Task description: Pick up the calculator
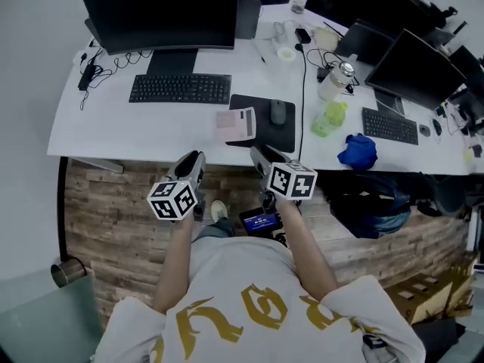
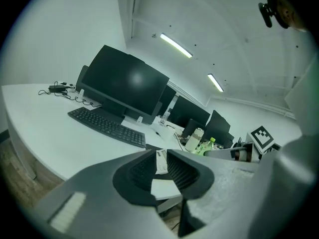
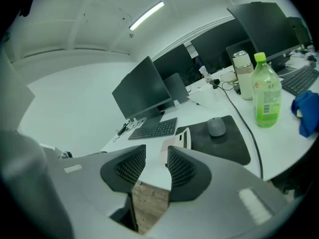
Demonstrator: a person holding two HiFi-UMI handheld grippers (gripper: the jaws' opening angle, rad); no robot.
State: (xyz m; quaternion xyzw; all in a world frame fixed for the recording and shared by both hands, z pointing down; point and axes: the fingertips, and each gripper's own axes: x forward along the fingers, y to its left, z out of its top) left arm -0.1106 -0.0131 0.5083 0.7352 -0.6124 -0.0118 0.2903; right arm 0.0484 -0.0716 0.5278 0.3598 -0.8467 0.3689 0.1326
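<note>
Nearest the lens, white shirt (image 1: 249,308) with gold print, both forearms stretched forward from it. At the ends of them, left gripper (image 1: 193,159) and right gripper (image 1: 259,154), side by side above the wood-look floor (image 1: 106,218), just short of the near edge of the white desk (image 1: 91,131), tips aimed toward it. Left jaws parted by a narrow gap, ribbed pads facing each other, nothing clamped between them. Right jaws likewise apart, a touch wider, equally empty. Ahead of both, calculator (image 1: 237,123), pale with a pinkish left part, on the desk and overlapping the left edge of the black mouse pad (image 1: 266,138); clear of either gripper, touched by neither, seen just beyond the jaw tips in both gripper views. On the pad, grey mouse (image 1: 278,112), just right of the calculator. Farther back and to the left, black keyboard (image 1: 180,88) in front of a dark monitor (image 1: 162,10). Right of the pad, thin black cable (image 1: 304,82) running from the back of the desk toward its front edge. Beyond the cable, upright green bottle (image 1: 329,118), steel flask (image 1: 338,78) behind it, crumpled blue cloth (image 1: 358,151) near the desk edge, and a second keyboard (image 1: 389,125) farther right.
</note>
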